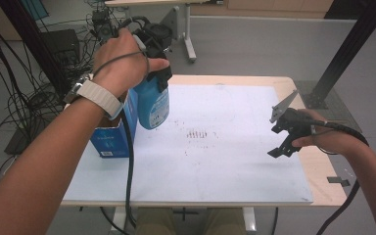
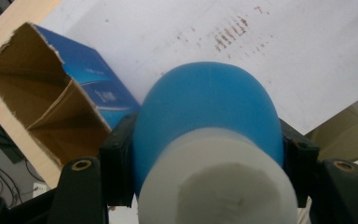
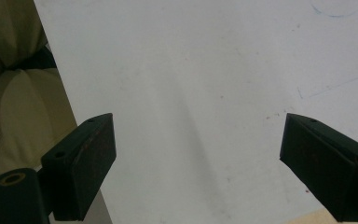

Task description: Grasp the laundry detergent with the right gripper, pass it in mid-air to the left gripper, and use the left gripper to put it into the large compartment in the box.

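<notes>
Left gripper (image 1: pixel 157 81) clamped on a blue bottle (image 1: pixel 152 105), held in the air just above an open blue box (image 1: pixel 111 137). Right gripper (image 1: pixel 283 134) wide open, empty, over the white sheet (image 1: pixel 235 161). Possible slip from the smooth, rounded bottle; possible snag on the torn box rim.

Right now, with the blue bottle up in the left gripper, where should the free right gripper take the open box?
Probably one upright side wall of the blue box. Its torn top is open, so the right gripper, jaws wide, could come down from above and pinch a wall edge, away from the blue bottle in the left gripper.
</notes>
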Available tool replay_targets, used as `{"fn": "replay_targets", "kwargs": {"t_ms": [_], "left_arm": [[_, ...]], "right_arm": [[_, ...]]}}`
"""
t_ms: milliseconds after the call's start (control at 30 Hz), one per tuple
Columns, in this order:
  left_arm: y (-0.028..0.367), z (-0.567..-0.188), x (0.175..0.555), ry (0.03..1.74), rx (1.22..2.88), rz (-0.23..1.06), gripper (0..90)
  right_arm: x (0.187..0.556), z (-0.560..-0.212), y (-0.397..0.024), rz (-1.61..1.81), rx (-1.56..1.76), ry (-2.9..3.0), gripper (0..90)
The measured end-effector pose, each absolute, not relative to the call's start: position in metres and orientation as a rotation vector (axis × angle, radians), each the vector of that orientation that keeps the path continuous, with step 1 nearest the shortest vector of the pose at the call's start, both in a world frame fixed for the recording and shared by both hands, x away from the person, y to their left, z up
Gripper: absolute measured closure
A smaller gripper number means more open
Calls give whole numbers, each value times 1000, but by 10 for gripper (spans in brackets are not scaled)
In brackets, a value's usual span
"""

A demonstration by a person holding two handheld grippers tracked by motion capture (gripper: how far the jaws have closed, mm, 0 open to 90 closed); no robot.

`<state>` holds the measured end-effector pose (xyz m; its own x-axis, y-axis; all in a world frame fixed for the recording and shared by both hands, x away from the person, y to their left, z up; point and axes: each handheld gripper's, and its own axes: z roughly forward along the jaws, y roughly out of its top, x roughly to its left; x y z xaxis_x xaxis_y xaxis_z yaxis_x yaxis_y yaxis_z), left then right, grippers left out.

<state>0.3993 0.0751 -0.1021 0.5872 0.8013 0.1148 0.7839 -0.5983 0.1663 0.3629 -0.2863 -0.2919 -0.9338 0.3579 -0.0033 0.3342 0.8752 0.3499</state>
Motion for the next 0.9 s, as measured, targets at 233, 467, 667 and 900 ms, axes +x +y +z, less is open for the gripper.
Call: {"fn": "replay_targets", "kwargs": {"t_ms": [233, 467, 667, 900], "left_arm": [[81, -94, 403, 1438, 2680, 255, 373], [88, -88, 408, 1492, 2654, 267, 374], [95, -84, 411, 1587, 2565, 276, 373], [109, -76, 416, 1667, 2543, 284, 373]], "right_arm": [[364, -294, -286, 547, 552, 2976, 105], [364, -294, -287, 561, 565, 2970, 105], [366, -296, -287, 567, 573, 2971, 105], [368, -299, -287, 570, 572, 2974, 105]]}}
